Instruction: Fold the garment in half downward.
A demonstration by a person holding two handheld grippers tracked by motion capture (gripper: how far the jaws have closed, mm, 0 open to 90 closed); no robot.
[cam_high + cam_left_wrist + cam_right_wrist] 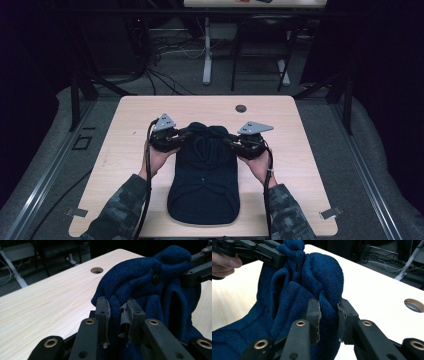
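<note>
A dark blue knitted garment point(204, 187) lies along the middle of the wooden table point(125, 130), its far end bunched and lifted. My left gripper point(186, 134) pinches that far end from the left, and my right gripper point(229, 141) pinches it from the right. In the left gripper view the jaws are shut on a fold of the garment point(140, 282), and the left gripper point(117, 315) has knit between its pads. In the right gripper view the right gripper point(329, 315) clamps another fold of the garment point(322, 277). A dark button point(156, 279) shows on the knit.
A round cable hole point(241, 108) sits in the table near its far edge. Beyond the table stand desk legs point(207, 50), a chair frame and floor cables. The person's camouflage sleeves point(120, 212) come in from the bottom.
</note>
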